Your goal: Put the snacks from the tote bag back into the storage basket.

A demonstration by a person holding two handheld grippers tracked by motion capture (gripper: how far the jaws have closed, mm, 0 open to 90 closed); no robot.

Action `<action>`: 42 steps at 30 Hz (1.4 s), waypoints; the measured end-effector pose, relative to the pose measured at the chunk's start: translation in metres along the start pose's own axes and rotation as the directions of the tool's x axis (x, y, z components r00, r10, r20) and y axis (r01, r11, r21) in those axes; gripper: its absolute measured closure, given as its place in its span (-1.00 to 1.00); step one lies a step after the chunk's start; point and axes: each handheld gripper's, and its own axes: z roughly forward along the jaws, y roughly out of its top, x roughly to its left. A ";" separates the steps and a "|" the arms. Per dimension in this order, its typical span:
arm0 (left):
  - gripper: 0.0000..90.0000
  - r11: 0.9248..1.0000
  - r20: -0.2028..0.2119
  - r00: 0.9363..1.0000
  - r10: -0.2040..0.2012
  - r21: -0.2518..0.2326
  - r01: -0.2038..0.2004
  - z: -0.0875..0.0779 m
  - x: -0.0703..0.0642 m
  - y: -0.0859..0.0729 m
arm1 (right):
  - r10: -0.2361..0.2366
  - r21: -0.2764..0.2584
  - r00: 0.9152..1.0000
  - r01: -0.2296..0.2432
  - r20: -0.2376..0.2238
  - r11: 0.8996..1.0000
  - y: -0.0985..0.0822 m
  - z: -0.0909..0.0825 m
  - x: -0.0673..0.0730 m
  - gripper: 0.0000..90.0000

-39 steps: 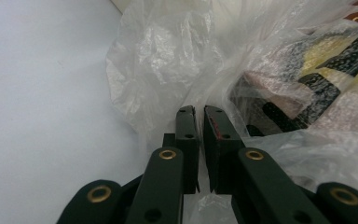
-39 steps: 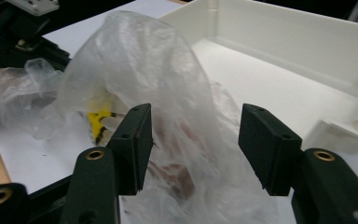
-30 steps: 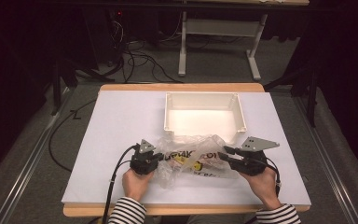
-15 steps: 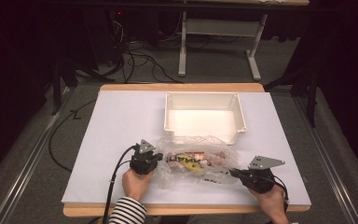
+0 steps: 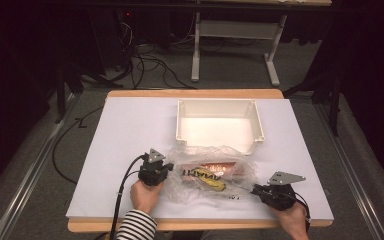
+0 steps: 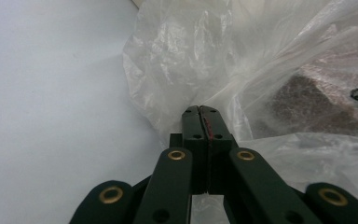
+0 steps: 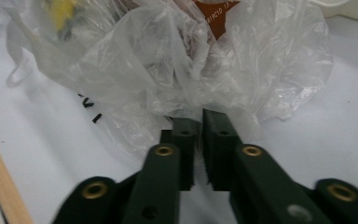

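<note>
The left gripper [image 5: 166, 169] lies low on the white table [image 5: 125, 135] at the near left, its jaws pressed together on a fold of the clear plastic bag [image 5: 211, 172]; in the left gripper view [image 6: 200, 112] the film is pinched flat between the two black jaws and bunches up beyond them. The right gripper [image 5: 256, 189] sits at the bag's near right corner. In the right gripper view [image 7: 196, 116] a narrow gap shows between its jaws, which have just been opening, and the crumpled edge of the bag [image 7: 177, 60] lies right at their tips; whether any film sits between them I cannot tell. The bag is stretched between the two grippers on the near half of the table, and it holds a reddish-brown packet [image 5: 225, 169] and something yellow with black print [image 5: 207, 176]. Just behind the bag, touching or nearly touching its far edge, stands a white bin [image 5: 219, 107], open at the top. A striped sleeve [image 5: 136, 229] covers the forearm behind the left hand [image 5: 145, 196], and the right hand [image 5: 294, 220] rests at the table's near edge.
</note>
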 end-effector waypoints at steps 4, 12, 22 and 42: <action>0.93 1.000 0.006 1.000 0.014 -0.024 -0.014 0.001 -0.002 -0.004 | 0.016 -0.042 1.000 -0.016 0.013 0.999 0.000 -0.013 -0.002 0.47; 0.75 0.999 0.009 1.000 0.022 -0.038 -0.022 0.001 -0.002 -0.005 | 0.013 -0.052 1.000 -0.013 0.001 0.999 0.011 -0.037 -0.013 0.17; 0.61 0.997 -0.026 0.998 0.054 -0.048 -0.056 0.000 -0.007 -0.006 | 0.104 -0.126 0.992 -0.094 0.076 0.988 0.034 -0.060 -0.040 0.13; 0.51 0.996 -0.031 0.997 0.066 -0.052 -0.067 0.000 -0.008 -0.007 | -0.050 -0.033 0.999 0.050 0.006 0.998 0.129 0.021 0.011 0.13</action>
